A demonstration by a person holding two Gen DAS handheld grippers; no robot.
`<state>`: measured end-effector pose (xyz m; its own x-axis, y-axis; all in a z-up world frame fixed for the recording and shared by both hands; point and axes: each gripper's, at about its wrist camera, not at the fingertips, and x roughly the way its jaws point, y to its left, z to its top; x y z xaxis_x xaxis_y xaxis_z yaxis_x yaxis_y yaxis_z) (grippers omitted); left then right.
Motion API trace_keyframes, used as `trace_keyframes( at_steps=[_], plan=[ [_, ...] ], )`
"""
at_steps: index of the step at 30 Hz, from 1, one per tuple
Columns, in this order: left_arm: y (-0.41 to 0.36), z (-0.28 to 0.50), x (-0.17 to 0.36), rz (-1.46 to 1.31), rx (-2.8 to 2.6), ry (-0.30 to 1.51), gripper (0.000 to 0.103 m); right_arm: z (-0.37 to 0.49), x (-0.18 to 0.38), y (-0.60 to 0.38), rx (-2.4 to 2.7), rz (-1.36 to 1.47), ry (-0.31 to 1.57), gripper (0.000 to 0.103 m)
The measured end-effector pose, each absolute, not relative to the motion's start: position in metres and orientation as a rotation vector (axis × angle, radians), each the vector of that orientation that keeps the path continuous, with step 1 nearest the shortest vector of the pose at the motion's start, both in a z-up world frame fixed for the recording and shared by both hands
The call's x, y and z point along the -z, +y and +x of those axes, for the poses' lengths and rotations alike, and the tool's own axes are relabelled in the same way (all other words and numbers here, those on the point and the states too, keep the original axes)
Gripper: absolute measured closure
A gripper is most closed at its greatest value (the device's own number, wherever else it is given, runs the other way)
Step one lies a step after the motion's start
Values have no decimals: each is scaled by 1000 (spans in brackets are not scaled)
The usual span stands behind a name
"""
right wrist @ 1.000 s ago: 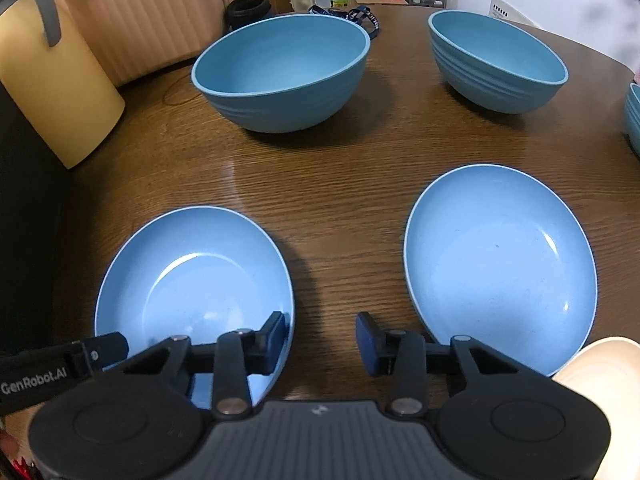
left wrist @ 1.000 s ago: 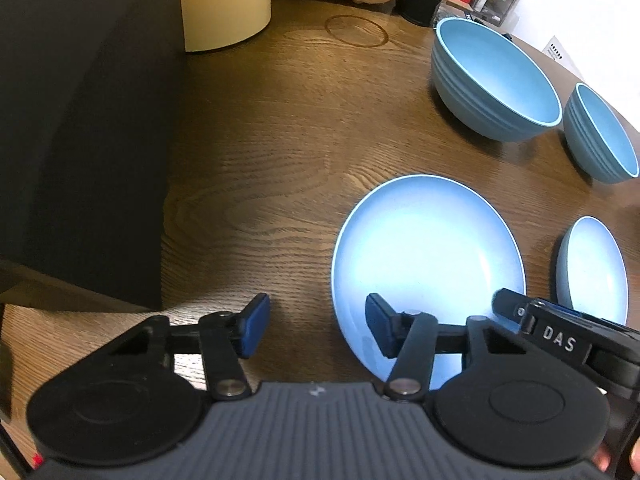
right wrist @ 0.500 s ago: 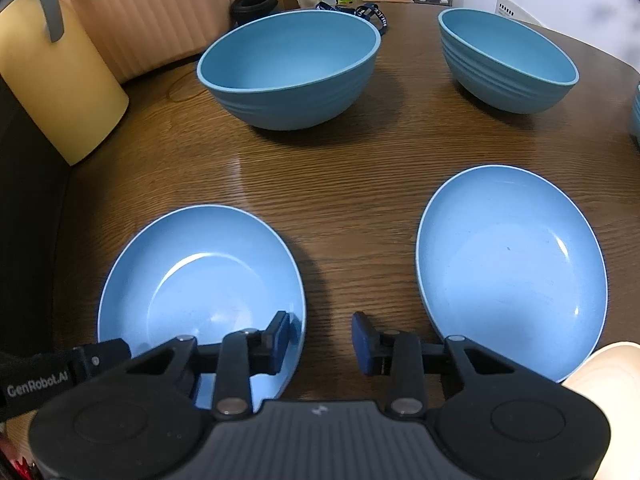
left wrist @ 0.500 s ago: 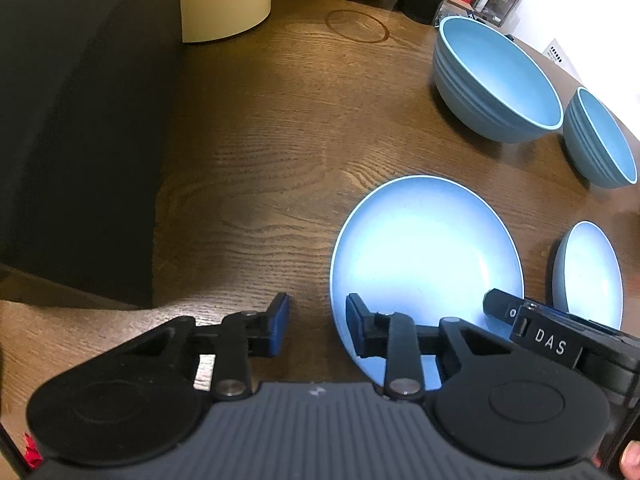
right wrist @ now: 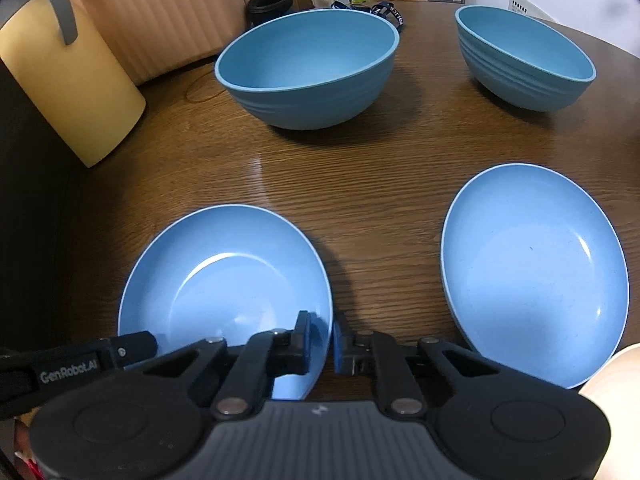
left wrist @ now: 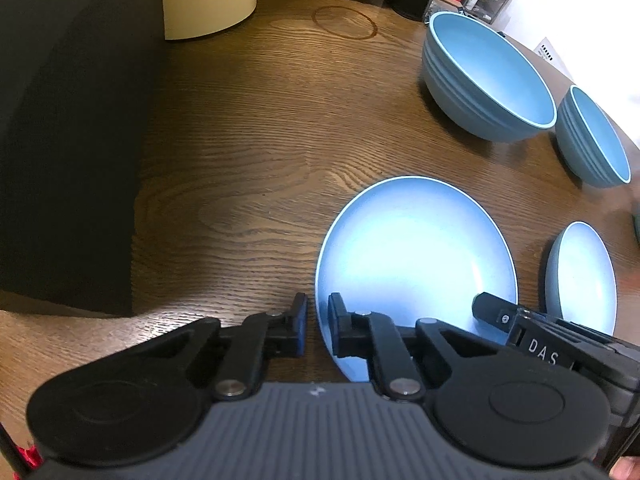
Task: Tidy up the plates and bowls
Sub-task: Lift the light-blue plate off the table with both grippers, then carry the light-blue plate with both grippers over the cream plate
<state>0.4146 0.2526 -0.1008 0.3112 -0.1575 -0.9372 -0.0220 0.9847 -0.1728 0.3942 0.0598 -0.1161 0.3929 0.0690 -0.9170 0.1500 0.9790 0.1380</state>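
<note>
**Both grippers clamp the same blue plate by its rim**

Left wrist view: the left gripper [left wrist: 317, 330] tilts steeply down at the wooden table [left wrist: 248, 152], its fingers pinching the near left rim of the left blue plate [left wrist: 416, 256], one pad outside the edge, one over the plate. The right gripper's black body shows at this plate's near right edge. A second blue plate [left wrist: 586, 276] lies to the right; a large blue bowl [left wrist: 486, 76] and a smaller blue bowl [left wrist: 596, 140] stand beyond.

Right wrist view: the right gripper [right wrist: 321, 344], also angled steeply down, is closing on the right rim of that same plate [right wrist: 224, 276], the rim between its pads.
</note>
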Motion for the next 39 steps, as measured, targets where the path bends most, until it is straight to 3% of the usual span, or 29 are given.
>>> trace_keyframes(
  at_steps=[39],
  plan=[
    [245,385,71,-94,182,1155,91,342,87,62,35,187,1030,94]
  ],
)
